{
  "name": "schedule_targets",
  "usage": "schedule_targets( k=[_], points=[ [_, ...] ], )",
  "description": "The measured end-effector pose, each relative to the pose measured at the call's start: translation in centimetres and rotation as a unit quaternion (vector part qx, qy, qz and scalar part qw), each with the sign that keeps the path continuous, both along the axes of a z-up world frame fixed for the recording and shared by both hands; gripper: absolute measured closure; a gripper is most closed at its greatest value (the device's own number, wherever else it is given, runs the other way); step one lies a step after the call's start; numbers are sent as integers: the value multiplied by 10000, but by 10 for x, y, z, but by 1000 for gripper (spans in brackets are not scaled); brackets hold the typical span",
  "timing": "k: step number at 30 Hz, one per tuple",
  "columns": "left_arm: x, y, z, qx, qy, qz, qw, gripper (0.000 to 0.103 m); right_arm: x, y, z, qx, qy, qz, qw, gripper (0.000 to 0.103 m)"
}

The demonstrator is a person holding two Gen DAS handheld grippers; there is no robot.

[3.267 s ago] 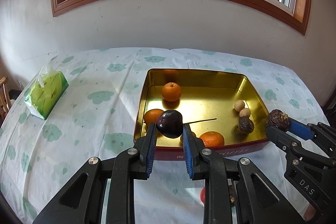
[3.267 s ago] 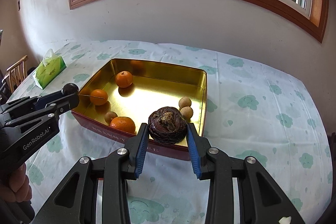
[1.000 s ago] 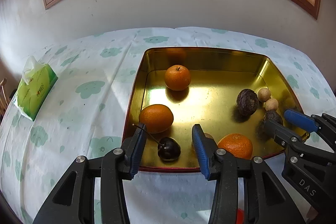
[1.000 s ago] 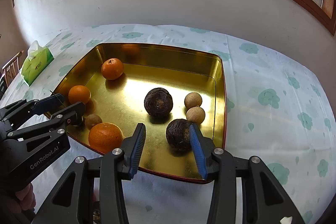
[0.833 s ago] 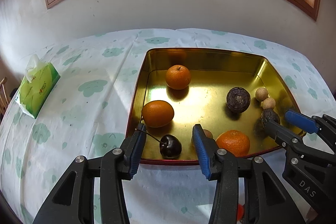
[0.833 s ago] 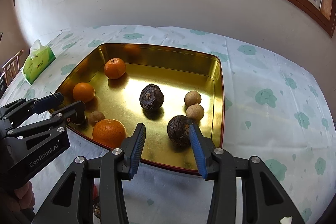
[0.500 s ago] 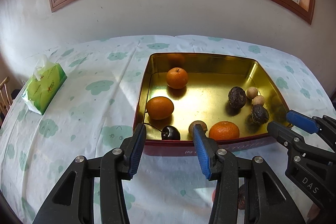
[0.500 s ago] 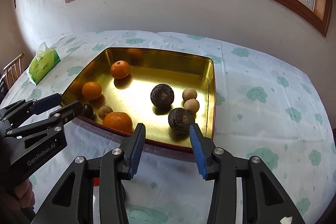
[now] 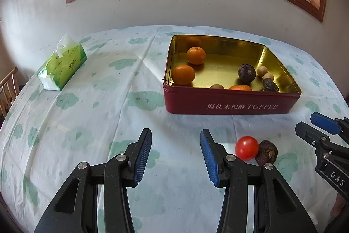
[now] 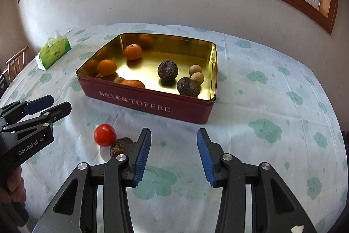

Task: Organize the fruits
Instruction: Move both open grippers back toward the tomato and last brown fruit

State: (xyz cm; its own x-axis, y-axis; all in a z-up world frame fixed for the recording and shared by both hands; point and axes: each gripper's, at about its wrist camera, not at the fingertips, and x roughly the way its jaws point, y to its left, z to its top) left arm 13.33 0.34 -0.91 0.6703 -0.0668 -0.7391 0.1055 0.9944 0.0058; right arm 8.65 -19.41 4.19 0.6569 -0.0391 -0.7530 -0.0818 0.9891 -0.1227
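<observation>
A red toffee tin (image 9: 231, 102) (image 10: 152, 105) with a gold inside holds several fruits: oranges (image 9: 195, 55) (image 10: 133, 51), dark wrinkled fruits (image 9: 246, 73) (image 10: 167, 70) and small tan balls (image 10: 195, 69). On the cloth in front of the tin lie a red tomato (image 9: 246, 148) (image 10: 105, 135) and a dark wrinkled fruit (image 9: 266, 152) (image 10: 118, 146), touching each other. My left gripper (image 9: 176, 155) is open and empty, left of the tomato. My right gripper (image 10: 172, 154) is open and empty, right of the dark fruit.
A green tissue pack (image 9: 63, 64) (image 10: 53, 52) lies at the far left of the table. A wooden chair (image 10: 15, 62) stands past the left edge. The wall and window are behind the table.
Both grippers let go of their fruits into the tin, a cherry and a dark fruit, then pulled back and down. The tomato and dark fruit on the cloth have come into view.
</observation>
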Motion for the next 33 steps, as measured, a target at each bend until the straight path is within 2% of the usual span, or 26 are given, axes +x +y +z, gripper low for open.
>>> schedule_targets(
  k=[7,15,33],
  points=[
    [-23,6,-12,73,45,-23,10000,55,-24,7,-12,83,112,55,9999,62],
    [-32,20,-23,56,92,108,9999,55,-32,21,-24,116,271,233,9993,62],
    [-23,47,-35,-166,269,368,9988,55,-5,46,-45,62,421,378,9984,61]
  ],
)
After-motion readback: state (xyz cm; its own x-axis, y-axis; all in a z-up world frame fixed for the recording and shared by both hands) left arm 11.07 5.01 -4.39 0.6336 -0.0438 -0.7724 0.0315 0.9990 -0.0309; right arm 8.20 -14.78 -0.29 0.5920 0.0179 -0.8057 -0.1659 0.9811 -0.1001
